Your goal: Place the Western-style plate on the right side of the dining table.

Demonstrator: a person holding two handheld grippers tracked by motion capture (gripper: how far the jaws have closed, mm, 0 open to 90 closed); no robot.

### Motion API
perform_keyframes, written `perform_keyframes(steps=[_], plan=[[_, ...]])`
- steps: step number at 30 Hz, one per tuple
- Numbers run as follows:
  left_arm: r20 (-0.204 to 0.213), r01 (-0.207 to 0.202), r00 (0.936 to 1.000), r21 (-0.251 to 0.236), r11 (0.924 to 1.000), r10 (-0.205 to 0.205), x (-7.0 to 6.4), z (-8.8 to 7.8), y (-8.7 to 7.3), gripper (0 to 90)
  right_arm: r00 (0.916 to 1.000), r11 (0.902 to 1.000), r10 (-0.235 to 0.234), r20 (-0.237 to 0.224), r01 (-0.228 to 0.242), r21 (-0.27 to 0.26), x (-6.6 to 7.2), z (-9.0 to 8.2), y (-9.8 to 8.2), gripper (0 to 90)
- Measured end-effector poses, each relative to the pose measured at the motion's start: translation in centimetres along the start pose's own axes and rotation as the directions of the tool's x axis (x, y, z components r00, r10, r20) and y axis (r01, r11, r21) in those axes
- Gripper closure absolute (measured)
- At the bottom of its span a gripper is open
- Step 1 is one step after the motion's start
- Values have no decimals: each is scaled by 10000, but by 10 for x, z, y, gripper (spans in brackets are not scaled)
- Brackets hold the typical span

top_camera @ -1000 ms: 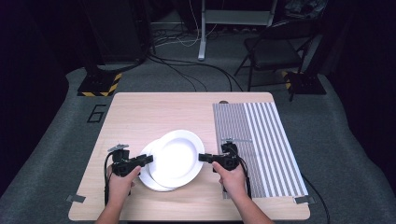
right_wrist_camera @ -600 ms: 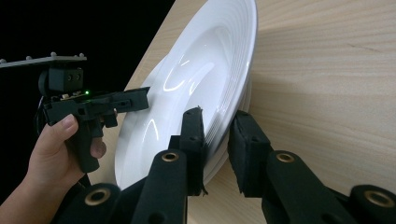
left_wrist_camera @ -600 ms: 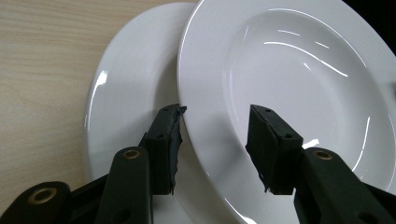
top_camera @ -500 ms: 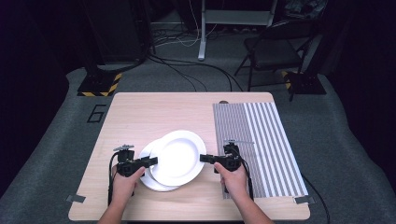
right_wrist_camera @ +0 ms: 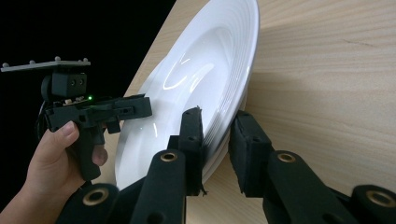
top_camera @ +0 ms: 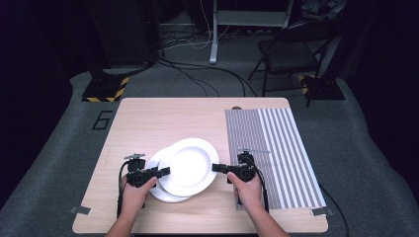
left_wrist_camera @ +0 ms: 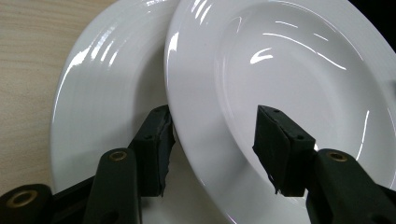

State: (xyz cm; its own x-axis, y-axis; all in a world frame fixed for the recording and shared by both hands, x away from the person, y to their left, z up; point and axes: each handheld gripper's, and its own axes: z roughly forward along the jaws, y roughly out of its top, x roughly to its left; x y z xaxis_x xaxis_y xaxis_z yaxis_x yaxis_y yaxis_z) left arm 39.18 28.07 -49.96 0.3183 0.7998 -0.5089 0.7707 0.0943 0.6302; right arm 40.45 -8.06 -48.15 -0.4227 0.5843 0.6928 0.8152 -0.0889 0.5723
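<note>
**A:** What have your two grippers got, nearest you first?

**B:** Your right gripper (top_camera: pixel 216 168) is clamped on the near-right rim of the upper plate (top_camera: pixel 188 166); in the right gripper view one of its fingers (right_wrist_camera: pixel 192 135) presses the top face and the other the underside. Your left gripper (top_camera: pixel 165 171) straddles that plate's left rim with its fingers (left_wrist_camera: pixel 156 144) spread. They have just been opening, and the pads look clear of the china, though the near one sits so tight to the edge I can't be sure.

**A:** And where is the plate?

**B:** It overlaps the lower plate (top_camera: pixel 157 170), shifted right and away from you, on the near middle of the tabletop (top_camera: pixel 148 123). The striped mat (top_camera: pixel 276 148) lies just beside it on your right.

**A:** Any writing?

**B:** Only a "6" (top_camera: pixel 102 120) on the floor, past the tabletop's far-left corner. The plates are plain white.
</note>
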Motion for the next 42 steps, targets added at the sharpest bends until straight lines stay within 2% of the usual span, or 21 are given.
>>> perform_keyframes(steps=[1,2,4,6,8,9,11,13,15,16,17,18,25,27,30,35,39,42], plan=[[0,0,10000,0,10000,0,0,0,0,473,10000,10000,0,0,0,0,0,0,0,751],[-59,170,9998,-30,9999,-171,-3,-1,0,473,10000,10000,-27,70,28,-23,1,0,0,750],[-141,114,9998,-33,9999,-115,-4,-1,0,473,9999,10000,-73,113,73,-29,2,0,0,748],[-368,-61,9993,-71,10000,58,-6,-1,-1,472,9990,9996,-282,345,285,-80,4,0,-1,741],[-394,16,9992,-121,9999,-21,-7,-1,-1,473,9984,9993,-355,436,359,-86,5,0,-1,737],[-372,14,9993,-148,9999,-20,-8,-3,-1,474,9962,9986,-505,709,515,-131,8,1,-1,728],[-338,94,9994,-241,9997,-102,-9,-4,-1,474,9927,9972,-716,972,733,-141,10,1,-2,714],[-336,17,9994,-131,9999,-22,-9,-6,-2,474,9846,9943,-1018,1420,1053,-172,15,2,-3,688],[-450,89,9989,-203,9998,-98,-12,-6,-3,475,9783,9918,-1220,1677,1268,-184,20,4,-3,626],[-450,89,9989,-203,9998,-98,-12,-6,-3,475,9783,9918,-1220,1677,1268,-184,20,4,-3,626],[-561,-32,9984,-192,9998,21,-13,-7,-3,475,9745,9915,-1250,1863,1294,-116,25,6,-4,564],[-583,46,9983,-226,9997,-59,-14,-7,-4,475,9723,9911,-1288,1948,1331,-93,27,8,-4,545],[-676,-3,9977,-290,9996,-17,-17,-10,-5,476,9538,9876,-1514,2595,1573,-20,35,13,-4,482],[-796,-2,9968,-410,9992,-31,-20,-11,-6,476,9453,9865,-1561,2864,1637,-27,39,16,-6,462],[-866,-93,9962,-445,9990,54,-22,-13,-7,476,9361,9815,-1831,3003,1916,11,42,18,-8,405],[-1048,-189,9944,-565,9982,129,-27,-15,-8,477,9338,9812,-1852,3061,1929,52,44,22,-10,337],[-1189,-235,9928,-629,9977,159,-32,-17,-9,477,9214,9776,-2022,3320,2100,124,45,25,-11,336],[-1393,-447,9896,-695,9966,346,-36,-17,-10,477,9101,9771,-2042,3606,2119,183,47,27,-12,336]])
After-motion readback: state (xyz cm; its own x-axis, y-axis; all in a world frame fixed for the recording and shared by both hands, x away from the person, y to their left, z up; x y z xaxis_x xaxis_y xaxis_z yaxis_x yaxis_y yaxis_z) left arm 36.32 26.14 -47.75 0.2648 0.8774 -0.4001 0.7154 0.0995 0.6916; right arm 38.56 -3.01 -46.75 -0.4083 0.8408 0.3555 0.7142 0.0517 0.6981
